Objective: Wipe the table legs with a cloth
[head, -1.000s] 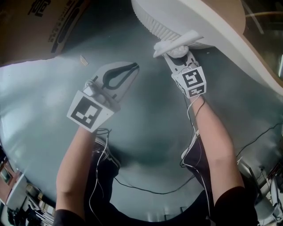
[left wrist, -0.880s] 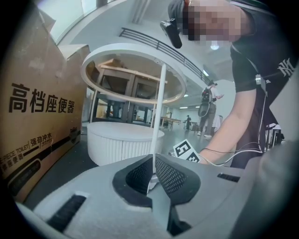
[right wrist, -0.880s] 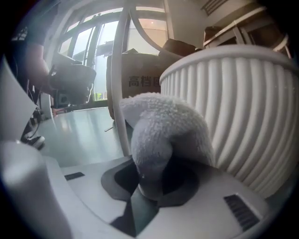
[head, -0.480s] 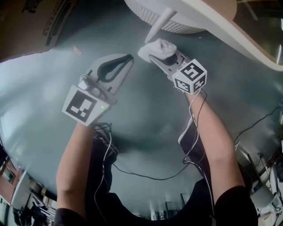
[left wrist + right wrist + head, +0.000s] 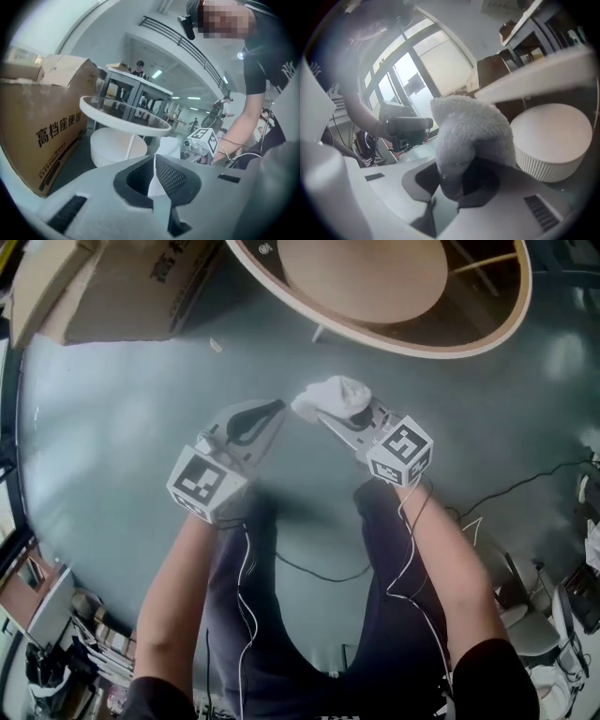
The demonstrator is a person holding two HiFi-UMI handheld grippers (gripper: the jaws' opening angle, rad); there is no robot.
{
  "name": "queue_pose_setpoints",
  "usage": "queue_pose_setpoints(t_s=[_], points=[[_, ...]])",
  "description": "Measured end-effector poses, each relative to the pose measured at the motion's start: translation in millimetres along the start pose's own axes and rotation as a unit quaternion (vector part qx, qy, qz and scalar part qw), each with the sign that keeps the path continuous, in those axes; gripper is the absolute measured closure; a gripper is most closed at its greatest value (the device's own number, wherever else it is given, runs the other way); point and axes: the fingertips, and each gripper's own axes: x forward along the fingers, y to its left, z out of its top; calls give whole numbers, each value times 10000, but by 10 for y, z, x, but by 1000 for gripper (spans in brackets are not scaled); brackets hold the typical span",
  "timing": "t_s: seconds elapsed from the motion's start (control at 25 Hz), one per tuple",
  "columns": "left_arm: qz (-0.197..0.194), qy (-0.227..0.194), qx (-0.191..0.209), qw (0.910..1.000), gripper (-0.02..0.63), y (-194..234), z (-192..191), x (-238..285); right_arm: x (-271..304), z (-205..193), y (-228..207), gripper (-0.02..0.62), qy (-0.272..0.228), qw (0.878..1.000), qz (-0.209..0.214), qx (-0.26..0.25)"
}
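My right tongs (image 5: 327, 415) are clamped on a white, fluffy terry cloth (image 5: 334, 394). It is bunched into a soft lump that bulges out past the tips. I hold it above the grey-green floor (image 5: 112, 437), short of the round wooden table with the white rim (image 5: 507, 320), not touching it. My left tongs (image 5: 278, 407) are closed tip to tip with nothing between them, near the cloth but apart from it. A brown cardboard box (image 5: 122, 287) sits to the left.

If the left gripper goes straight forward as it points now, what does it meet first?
Probably the white cloth in the right gripper, just past its tips; otherwise the table's white base.
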Motion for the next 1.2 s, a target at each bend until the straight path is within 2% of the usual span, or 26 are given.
queue_pose_setpoints(t_s=[0.16,0.28,0.4,0.52,0.56,0.64,0.76,0.92,1.04,1.2], points=[[-58,95,83,9999,600,-451,1013,-539,-636,1188,707,518,-200,9995,119,-207],[-153,-7,179,9997,600,-1112,1966,-981,-1389,2203,1392,518,-492,9980,61,-380],[-139,-349,590,9976,600,-1781,3052,-1344,-2229,3280,1959,518,-965,9919,29,-824],[45,-693,1077,9918,600,-2346,4075,-1608,-3102,4225,2359,518,-1465,9802,99,-1325],[123,-795,1169,9899,600,-2506,4379,-1696,-3388,4494,2487,518,-1607,9769,123,-1403],[284,-1049,1097,9880,600,-2803,4882,-1902,-3903,4895,2787,518,-1818,9727,236,-1423],[383,-1331,773,9873,600,-3106,5292,-2179,-4416,5173,3243,518,-1836,9684,334,-1657],[105,-1433,779,9865,600,-3560,5481,-2520,-4811,5160,3923,518,-1965,9635,140,-1812],[-237,-1612,976,9818,601,-3836,5508,-2877,-5004,5104,4369,518,-2353,9579,-326,-1613],[-496,-1940,1330,9707,600,-4046,5367,-3560,-5107,4849,4926,518,-2699,9511,-1025,-1095]])
